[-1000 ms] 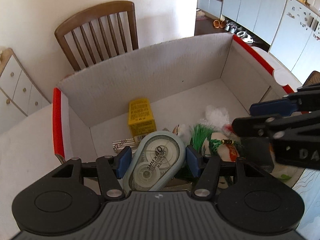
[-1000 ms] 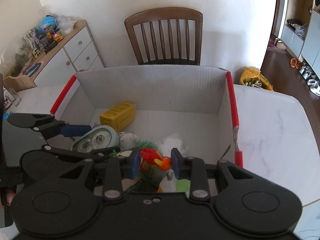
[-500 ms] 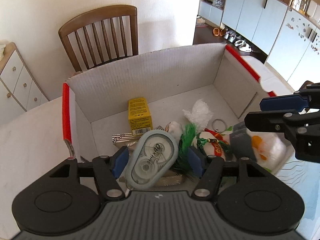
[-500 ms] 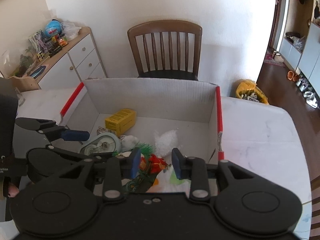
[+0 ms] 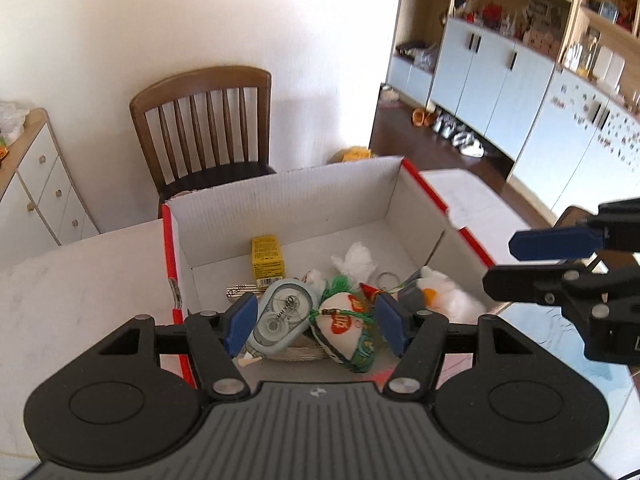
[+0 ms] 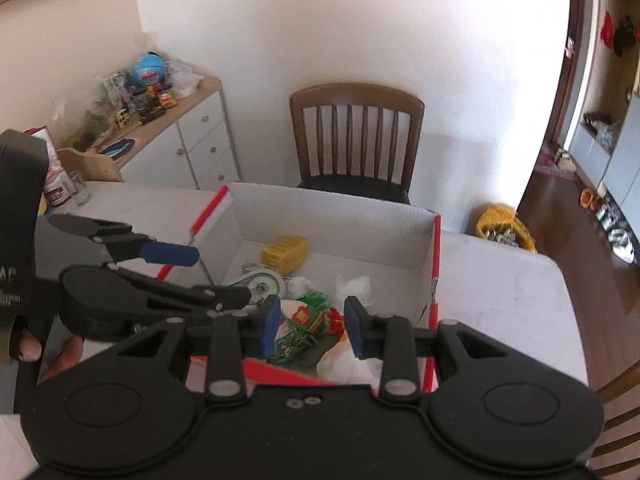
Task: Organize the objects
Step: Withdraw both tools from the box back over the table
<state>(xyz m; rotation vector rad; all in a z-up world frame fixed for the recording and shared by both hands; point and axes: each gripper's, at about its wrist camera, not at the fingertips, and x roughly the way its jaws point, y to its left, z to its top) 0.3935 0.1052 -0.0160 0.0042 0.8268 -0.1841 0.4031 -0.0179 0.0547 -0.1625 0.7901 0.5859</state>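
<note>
Correction tape (image 5: 282, 312) lies on the floor of the white cardboard box (image 5: 280, 196), at its near left corner, its long axis running from the near-left edge up and away toward the yellow carton (image 5: 267, 254) behind it. Just right of it sits the embroidered pouch (image 5: 344, 328) with its green tassel, and further right the white plush toy (image 5: 444, 292) leans by the near right wall.

Both tools hang above the box's near rim, pointing down into it at a slant. The left gripper (image 5: 316, 326) has its blue pads spread, with nothing pinched; its jaws have just been opening, and tape and pouch show between them only because they lie below. The right gripper (image 6: 312, 326) stands partly spread and empty too, over the pouch and plush.

Judging by the layout, everything already rests inside the box, so the sorting looks close to done. If the tape needs another move, the left hand is nearer, and its pads would have to close across the tape's narrow width.
</note>
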